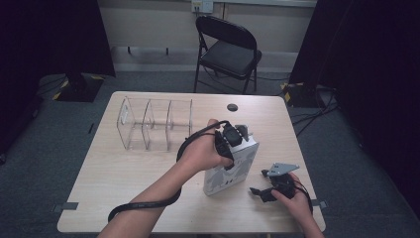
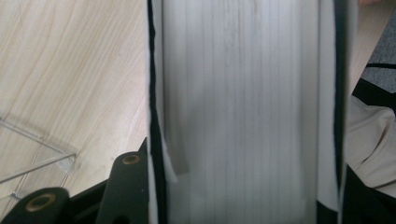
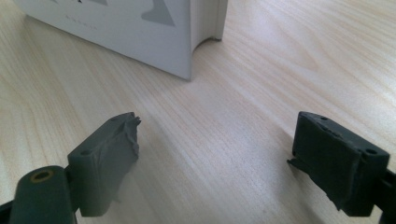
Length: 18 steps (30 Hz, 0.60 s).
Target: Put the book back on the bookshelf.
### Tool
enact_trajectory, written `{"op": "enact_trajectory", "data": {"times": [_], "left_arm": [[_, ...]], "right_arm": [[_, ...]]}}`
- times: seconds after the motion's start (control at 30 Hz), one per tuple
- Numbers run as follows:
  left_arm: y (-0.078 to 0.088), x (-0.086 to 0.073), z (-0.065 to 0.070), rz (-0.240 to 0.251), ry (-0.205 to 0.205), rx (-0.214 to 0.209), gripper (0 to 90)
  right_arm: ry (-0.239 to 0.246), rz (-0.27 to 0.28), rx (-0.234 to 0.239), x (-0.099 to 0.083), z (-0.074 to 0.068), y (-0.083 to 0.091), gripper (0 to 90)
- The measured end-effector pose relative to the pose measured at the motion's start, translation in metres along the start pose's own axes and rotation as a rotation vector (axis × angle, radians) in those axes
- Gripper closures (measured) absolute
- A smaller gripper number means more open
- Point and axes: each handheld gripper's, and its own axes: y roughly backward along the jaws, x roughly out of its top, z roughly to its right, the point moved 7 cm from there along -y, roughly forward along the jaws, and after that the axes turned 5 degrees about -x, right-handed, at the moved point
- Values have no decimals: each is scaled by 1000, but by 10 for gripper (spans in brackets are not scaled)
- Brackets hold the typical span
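Note:
A thick white book (image 1: pixel 233 171) stands upright on the wooden table (image 1: pixel 124 183), right of centre. My left gripper (image 1: pixel 232 141) comes down on its top edge, shut on the book. In the left gripper view the book's pale page edges (image 2: pixel 243 93) run between the two black jaws, and both covers are pressed. My right gripper (image 1: pixel 260 182) rests low near the table's front right, a little to the right of the book. It is open, with nothing but bare wood between its worn pads (image 3: pixel 109 154). A lower corner of the book (image 3: pixel 116 28) stands just ahead of it.
A clear plastic divider rack (image 1: pixel 156 124) with several compartments lies at the table's back left, and its corner (image 2: pixel 32 154) is close to the left gripper. A small black disc (image 1: pixel 232 107) sits near the back edge. A black folding chair (image 1: pixel 228 49) stands beyond the table.

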Motion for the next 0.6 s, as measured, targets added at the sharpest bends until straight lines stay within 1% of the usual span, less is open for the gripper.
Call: {"op": "enact_trajectory", "data": {"times": [0.03,0.13,0.2,0.27,0.33,0.43,0.47,0.5,0.6], "left_arm": [[2,0,0,1,3,-2,527],[10,0,0,30,35,-12,527],[15,-1,-1,30,62,-26,527],[17,-3,-1,27,74,-25,527],[18,-5,-3,15,80,-12,527],[21,-10,-7,9,103,6,527],[21,-12,-8,10,114,7,527],[23,-14,-9,9,120,12,527],[27,-20,-14,12,138,9,527]], "right_arm": [[0,0,1,0,0,0,133],[-1,0,-1,0,0,0,134],[2,1,-2,0,0,0,134],[-1,0,-2,0,0,0,134],[1,-1,0,0,0,0,134],[1,0,1,0,0,0,134],[0,-1,1,0,0,0,134],[1,-1,0,0,0,0,133],[1,-1,0,0,0,0,134]]}}
